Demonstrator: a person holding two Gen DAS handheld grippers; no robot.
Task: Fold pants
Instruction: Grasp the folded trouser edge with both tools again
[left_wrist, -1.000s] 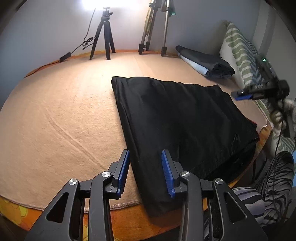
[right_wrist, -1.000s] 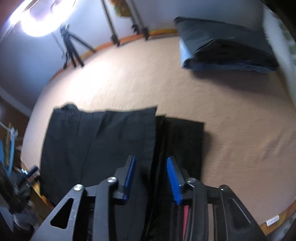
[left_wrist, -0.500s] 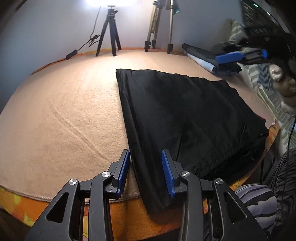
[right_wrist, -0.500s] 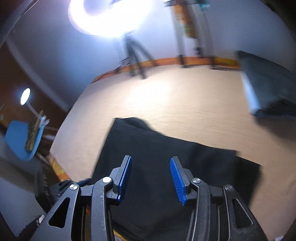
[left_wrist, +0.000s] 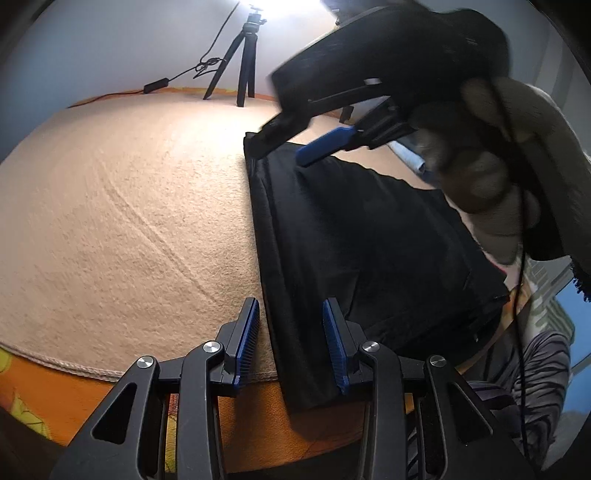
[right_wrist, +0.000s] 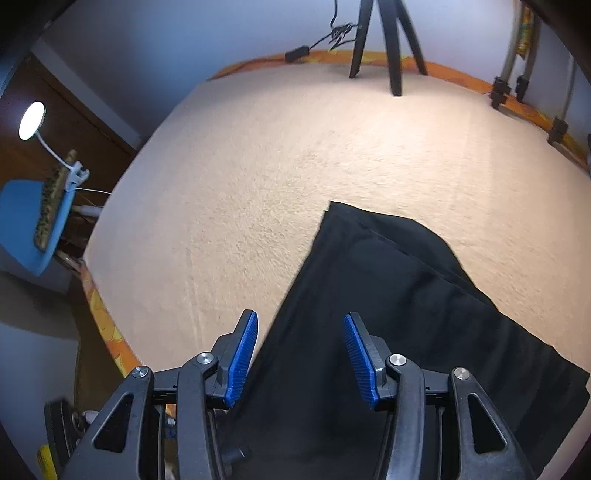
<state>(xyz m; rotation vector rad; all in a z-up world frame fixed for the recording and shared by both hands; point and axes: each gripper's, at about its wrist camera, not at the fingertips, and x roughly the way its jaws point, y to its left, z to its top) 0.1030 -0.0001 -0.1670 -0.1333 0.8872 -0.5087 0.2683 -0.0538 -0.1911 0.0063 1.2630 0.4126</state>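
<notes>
Black pants (left_wrist: 362, 236) lie flat, folded lengthwise, on a beige blanket (left_wrist: 129, 206); they also show in the right wrist view (right_wrist: 388, 332). My left gripper (left_wrist: 293, 341) is open and empty, hovering over the pants' near left edge where the cloth hangs over the bed's front. My right gripper (right_wrist: 301, 356) is open and empty above the pants' left edge. In the left wrist view the right gripper (left_wrist: 295, 144) reaches over the pants' far left corner, held by a gloved hand (left_wrist: 491, 147).
A black tripod (left_wrist: 236, 70) and cable stand at the back by the wall; more stand legs (right_wrist: 506, 85) are at the far right. The orange bed edge (left_wrist: 74, 402) runs along the front. A blue chair (right_wrist: 26, 229) and lamp (right_wrist: 31, 120) stand to the left.
My right gripper has swung across from the pants' right side to their far left corner, now filling the upper right of the left wrist view. My left gripper stayed at the near edge.
</notes>
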